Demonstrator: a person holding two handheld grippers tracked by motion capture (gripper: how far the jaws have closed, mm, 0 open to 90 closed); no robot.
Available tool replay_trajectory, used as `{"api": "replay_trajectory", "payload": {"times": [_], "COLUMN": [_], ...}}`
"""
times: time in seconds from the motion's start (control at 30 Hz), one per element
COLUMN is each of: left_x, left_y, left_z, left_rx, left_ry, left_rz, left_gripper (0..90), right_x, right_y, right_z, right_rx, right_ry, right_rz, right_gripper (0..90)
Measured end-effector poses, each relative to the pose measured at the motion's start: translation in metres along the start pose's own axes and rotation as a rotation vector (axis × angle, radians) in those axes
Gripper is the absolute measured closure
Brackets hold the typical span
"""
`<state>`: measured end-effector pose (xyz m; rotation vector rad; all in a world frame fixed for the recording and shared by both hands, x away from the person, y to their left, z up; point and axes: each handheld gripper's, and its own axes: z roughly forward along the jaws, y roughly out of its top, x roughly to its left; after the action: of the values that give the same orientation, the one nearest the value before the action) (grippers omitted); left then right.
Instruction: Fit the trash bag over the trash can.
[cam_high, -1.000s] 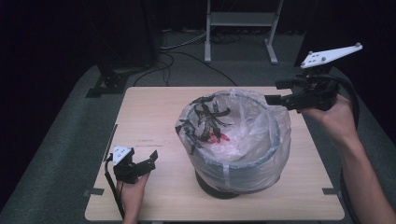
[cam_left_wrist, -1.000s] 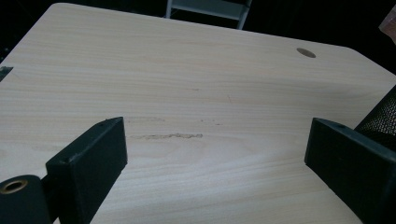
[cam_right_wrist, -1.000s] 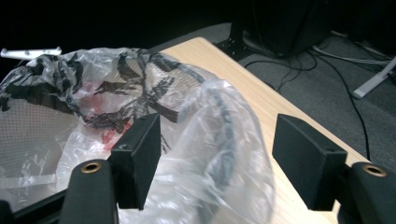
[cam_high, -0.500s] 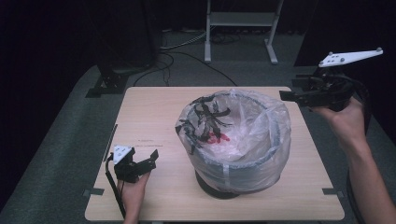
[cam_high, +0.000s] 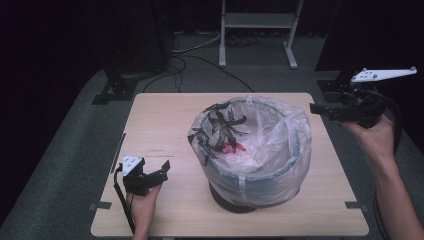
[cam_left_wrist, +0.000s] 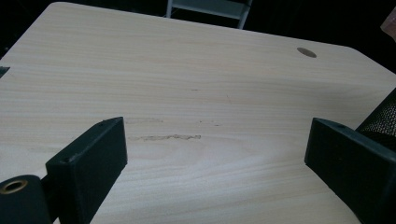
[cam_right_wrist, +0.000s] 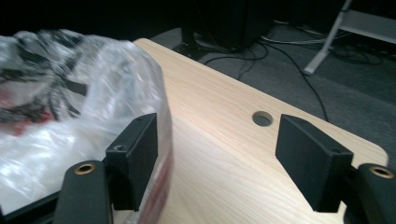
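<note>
While your left gripper (cam_high: 159, 169) rests on the pale wooden tabletop (cam_high: 160, 130) with jaws wide apart, your right gripper (cam_high: 320, 108) hovers beside the clear-plastic-lined grey round bin (cam_high: 260, 160) mid-tabletop, jaws apart too, both holding nothing.

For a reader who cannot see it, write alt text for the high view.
A bin lined with a clear plastic bag printed in black and red stands on a wooden table. The open left gripper rests near the table's front left; the open right gripper is held above the right edge.
</note>
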<state>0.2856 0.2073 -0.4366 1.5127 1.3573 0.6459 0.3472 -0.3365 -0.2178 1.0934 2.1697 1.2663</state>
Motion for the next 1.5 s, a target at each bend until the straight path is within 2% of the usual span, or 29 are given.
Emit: {"api": "replay_trajectory", "payload": {"times": [0.27,0.7,1.23,1.5], "left_x": [-0.001,-0.002,-0.002,-0.002], "left_y": [0.000,-0.001,-0.001,-0.001], "left_z": [-0.003,-0.003,-0.003,-0.003], "left_rx": [-0.004,-0.005,-0.002,-0.002], "left_ry": [-0.003,0.000,-0.001,0.001], "left_rz": [0.001,0.001,0.003,0.003], "left_gripper": [4.6,4.7,4.6,4.6], "right_x": [-0.005,-0.012,-0.017,-0.016], "right_y": [-0.019,-0.038,-0.073,-0.085], "right_z": [0.001,0.010,0.025,0.028], "right_rx": [0.005,0.032,0.073,0.085], "right_ry": [-0.029,-0.034,-0.029,-0.032], "right_rz": [0.022,0.039,0.072,0.067], "right_gripper": [28.7,28.4,28.4,28.4]}}
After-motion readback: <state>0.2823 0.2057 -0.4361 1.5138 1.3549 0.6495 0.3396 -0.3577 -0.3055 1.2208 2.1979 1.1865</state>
